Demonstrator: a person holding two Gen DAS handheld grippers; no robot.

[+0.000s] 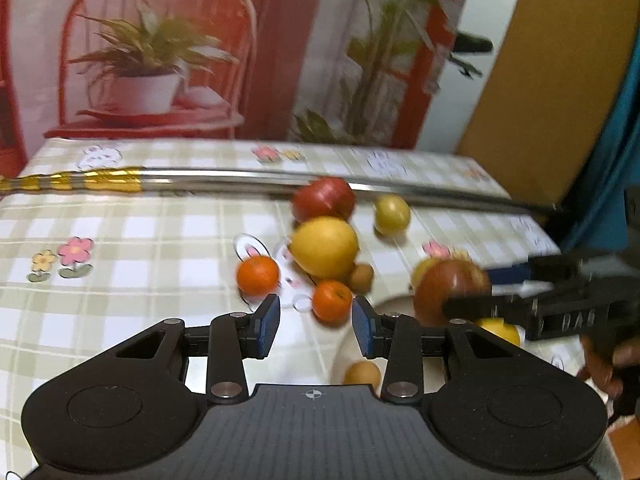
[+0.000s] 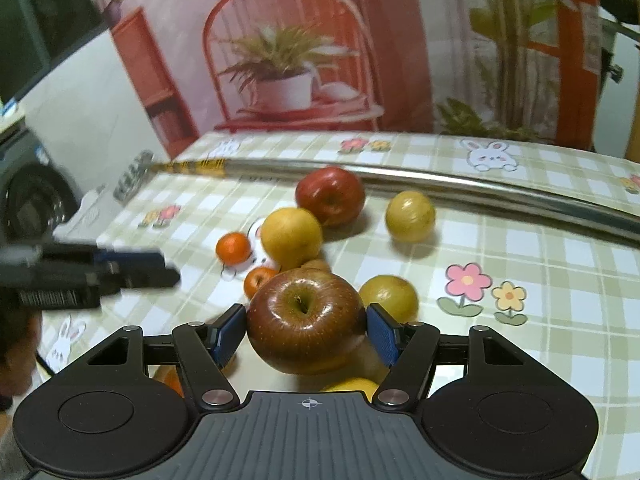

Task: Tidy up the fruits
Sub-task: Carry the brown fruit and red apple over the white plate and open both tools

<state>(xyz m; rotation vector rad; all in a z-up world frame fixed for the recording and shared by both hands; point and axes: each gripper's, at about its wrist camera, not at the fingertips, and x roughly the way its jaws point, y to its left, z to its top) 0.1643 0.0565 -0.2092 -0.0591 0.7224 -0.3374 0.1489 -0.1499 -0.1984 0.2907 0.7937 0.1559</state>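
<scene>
Two grippers: right gripper (image 2: 306,334) clasps an apple (image 2: 306,320) above the bowl (image 1: 384,308); left gripper (image 1: 316,326) gapes empty.

a home: checked bunny tablecloth (image 2: 520,240), potted-plant wall backdrop (image 2: 280,60).

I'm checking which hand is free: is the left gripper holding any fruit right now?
No. The left gripper stands open with nothing between its blue pads, while the right gripper is the one clamped on the apple.
</scene>
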